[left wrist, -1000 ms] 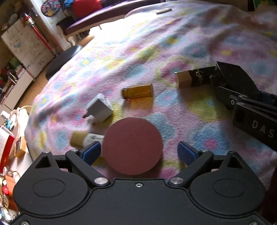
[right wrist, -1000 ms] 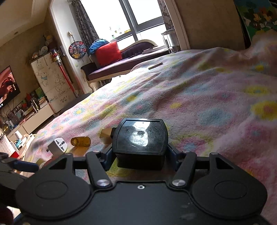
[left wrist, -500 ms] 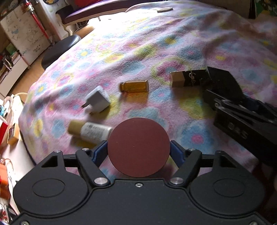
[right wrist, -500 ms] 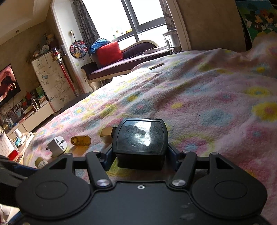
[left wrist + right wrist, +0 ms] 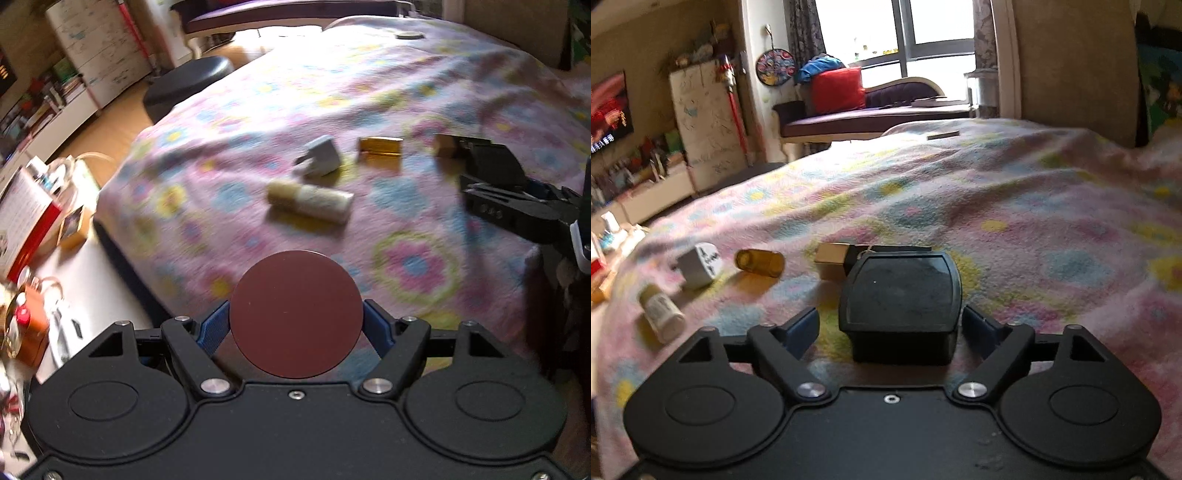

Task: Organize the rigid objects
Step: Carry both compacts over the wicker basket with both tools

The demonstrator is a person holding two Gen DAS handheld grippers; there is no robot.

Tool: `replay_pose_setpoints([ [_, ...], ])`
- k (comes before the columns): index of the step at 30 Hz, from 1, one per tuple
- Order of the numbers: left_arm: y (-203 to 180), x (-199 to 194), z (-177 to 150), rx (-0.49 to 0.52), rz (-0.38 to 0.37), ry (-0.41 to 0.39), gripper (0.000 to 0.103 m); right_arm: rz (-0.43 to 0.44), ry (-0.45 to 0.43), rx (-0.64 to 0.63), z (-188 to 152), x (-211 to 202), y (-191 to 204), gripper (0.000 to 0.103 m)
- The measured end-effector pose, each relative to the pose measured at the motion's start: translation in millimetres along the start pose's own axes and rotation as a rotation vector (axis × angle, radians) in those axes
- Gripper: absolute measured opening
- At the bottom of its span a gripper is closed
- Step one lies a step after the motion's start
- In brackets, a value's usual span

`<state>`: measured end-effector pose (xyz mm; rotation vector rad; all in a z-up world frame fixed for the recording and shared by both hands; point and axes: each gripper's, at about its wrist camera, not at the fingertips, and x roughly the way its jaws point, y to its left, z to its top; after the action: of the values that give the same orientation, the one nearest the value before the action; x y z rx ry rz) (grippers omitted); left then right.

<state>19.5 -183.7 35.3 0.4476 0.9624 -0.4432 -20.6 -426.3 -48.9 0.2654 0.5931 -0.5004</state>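
My left gripper (image 5: 295, 326) is shut on a round maroon disc (image 5: 295, 314) and holds it above the flowered blanket (image 5: 406, 258), near the bed's edge. Beyond it lie a cream bottle (image 5: 310, 199), a white plug adapter (image 5: 323, 160), an amber vial (image 5: 380, 149) and a gold-and-black box (image 5: 447, 146). My right gripper (image 5: 890, 328) stands open around a black box (image 5: 899, 295) that rests on the blanket. A gap shows beside its left pad (image 5: 803, 326). The right gripper (image 5: 509, 199) also shows at the right of the left wrist view.
A bedside surface with a red-and-white book (image 5: 26, 221) and small clutter sits left of the bed. A black stool (image 5: 188, 81) stands on the floor beyond. A flat object (image 5: 943, 134) lies at the bed's far end, before a chaise with a red cushion (image 5: 836, 90).
The left gripper shut on the maroon disc, then rose and drew back toward the bed's edge. The right gripper's pads came off the black box and its view rolled.
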Motion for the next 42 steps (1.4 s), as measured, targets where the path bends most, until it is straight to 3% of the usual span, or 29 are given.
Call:
replay_pose_setpoints([
  [15,97.5,-49.9,-42.0,-0.19,0.028,-0.078,0.071,0.026,-0.008,0.05,0.3,-2.6,-12.2,0.063],
  [24,153.3,-52.8,-63.0,-0.321,0.032,-0.067,0.071,-0.053,0.028,-0.042,3.9,2.6,5.6,0.063],
  [31,165.4,-50.0,-77.6,-0.352,0.01,-0.036,0.071,-0.122,0.093,-0.108,12.3,-0.2,22.3,0.062],
  [36,162.0,-49.8,-87.8,-0.333,-0.014,-0.003,0.071,-0.051,0.155,-0.02,25.1,-28.6,29.2,0.062],
  [42,157.8,-52.8,-94.5,-0.316,-0.051,0.003,0.071,0.085,0.173,-0.028,27.5,-82.5,62.8,0.062],
])
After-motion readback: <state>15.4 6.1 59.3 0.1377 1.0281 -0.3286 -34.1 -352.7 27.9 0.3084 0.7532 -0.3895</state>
